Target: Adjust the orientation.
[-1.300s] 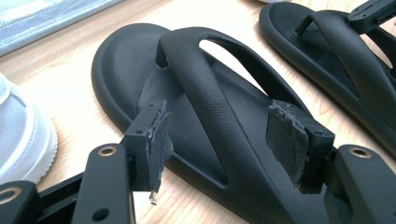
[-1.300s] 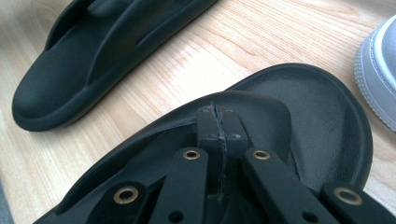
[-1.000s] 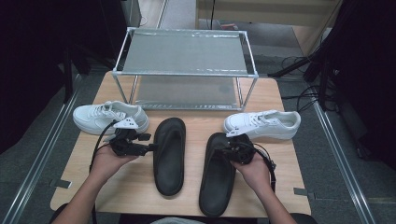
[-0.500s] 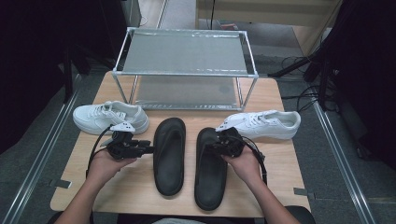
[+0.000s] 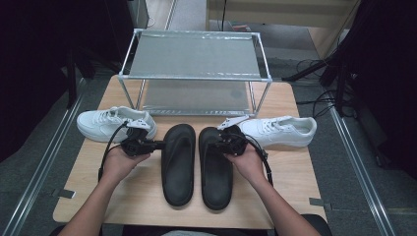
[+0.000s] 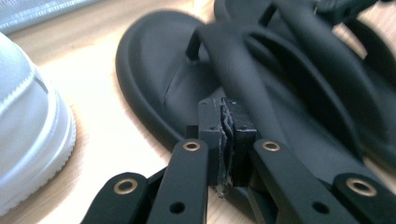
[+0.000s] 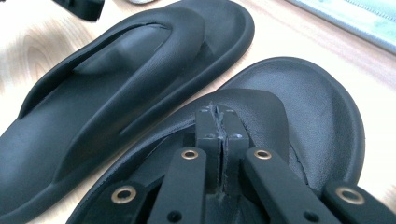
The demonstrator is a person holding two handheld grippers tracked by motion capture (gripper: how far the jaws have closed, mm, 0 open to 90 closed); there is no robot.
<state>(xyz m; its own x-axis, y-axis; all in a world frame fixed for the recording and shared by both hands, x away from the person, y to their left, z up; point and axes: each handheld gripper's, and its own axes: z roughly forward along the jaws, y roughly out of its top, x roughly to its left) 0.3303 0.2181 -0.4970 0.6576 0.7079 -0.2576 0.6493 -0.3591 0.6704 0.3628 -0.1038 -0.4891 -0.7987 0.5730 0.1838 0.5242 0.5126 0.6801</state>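
right sandal (image 5: 215,167) now nearer left sandal (image 5: 178,162), both grippers' fingers closed, empty

Right gripper (image 7: 217,122) over a black sandal (image 7: 322,121)
Jaws pressed together above its strap; second sandal (image 7: 116,88) lies just beside on the table (image 7: 299,37)

Wooden table (image 5: 147,196) carries two sandals (image 5: 178,167), two sneakers (image 5: 105,123), rack (image 5: 194,54).

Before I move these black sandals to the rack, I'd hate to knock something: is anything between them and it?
Nothing visible. Bare table lies between the sandals and the rack; the white sneakers sit off to either side.
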